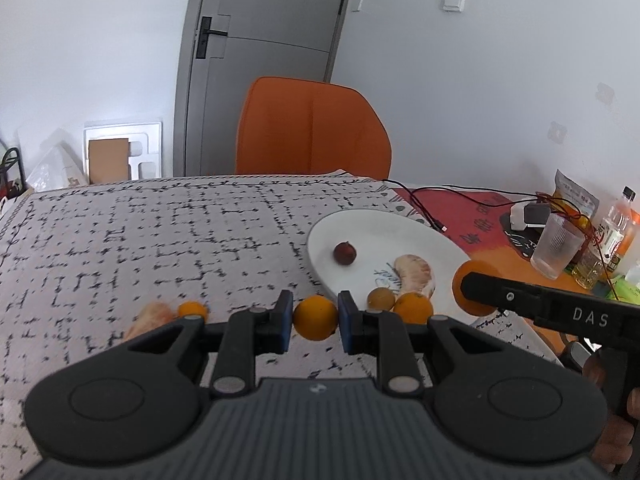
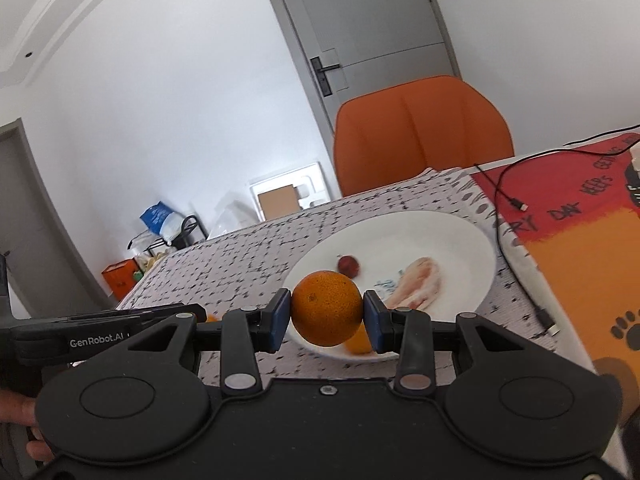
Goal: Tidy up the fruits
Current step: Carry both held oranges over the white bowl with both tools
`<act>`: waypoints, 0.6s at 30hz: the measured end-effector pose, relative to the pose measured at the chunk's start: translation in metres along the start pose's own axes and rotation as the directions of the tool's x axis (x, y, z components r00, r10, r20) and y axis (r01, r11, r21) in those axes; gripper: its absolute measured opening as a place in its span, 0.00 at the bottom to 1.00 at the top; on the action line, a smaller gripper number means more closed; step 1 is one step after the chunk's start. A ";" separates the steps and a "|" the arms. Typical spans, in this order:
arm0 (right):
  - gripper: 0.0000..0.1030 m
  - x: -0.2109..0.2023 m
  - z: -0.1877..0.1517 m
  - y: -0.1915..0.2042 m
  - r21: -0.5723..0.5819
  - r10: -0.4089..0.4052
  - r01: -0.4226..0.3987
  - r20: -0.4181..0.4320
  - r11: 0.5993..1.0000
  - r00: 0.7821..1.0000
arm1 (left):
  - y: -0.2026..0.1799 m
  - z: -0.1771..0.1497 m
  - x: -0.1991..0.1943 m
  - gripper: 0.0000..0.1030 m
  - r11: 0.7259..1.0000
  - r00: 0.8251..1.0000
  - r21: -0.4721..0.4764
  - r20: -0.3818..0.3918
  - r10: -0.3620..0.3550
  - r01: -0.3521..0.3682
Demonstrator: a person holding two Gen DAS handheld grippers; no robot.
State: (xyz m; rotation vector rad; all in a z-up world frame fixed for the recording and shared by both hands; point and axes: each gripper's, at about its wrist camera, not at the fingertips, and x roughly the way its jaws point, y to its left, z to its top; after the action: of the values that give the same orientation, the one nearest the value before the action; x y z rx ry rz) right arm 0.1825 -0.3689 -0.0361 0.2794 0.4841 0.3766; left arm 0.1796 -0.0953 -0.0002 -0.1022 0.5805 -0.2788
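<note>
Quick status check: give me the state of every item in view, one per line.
Left gripper: shut on small orange.
Right gripper: shut on big orange, held above the plate edge.
Plate: upright on the tablecloth, holding fruit.
Red fruit: on the plate.
Pomelo piece: peeled, on the plate.
Cup: upright, looks empty.
Door: closed.
</note>
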 end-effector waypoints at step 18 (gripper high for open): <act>0.36 0.020 0.016 -0.043 0.049 -0.034 0.033 0.019 0.998 0.999 | -0.035 0.018 0.054 0.22 0.996 0.999 0.086 -0.036 0.002 0.001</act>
State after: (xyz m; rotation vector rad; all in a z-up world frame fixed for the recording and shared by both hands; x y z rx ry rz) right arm 0.2192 -0.4017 -0.0456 0.3213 0.4785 0.3299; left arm 0.2249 -0.1446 -0.0077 -0.0139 0.6039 -0.3053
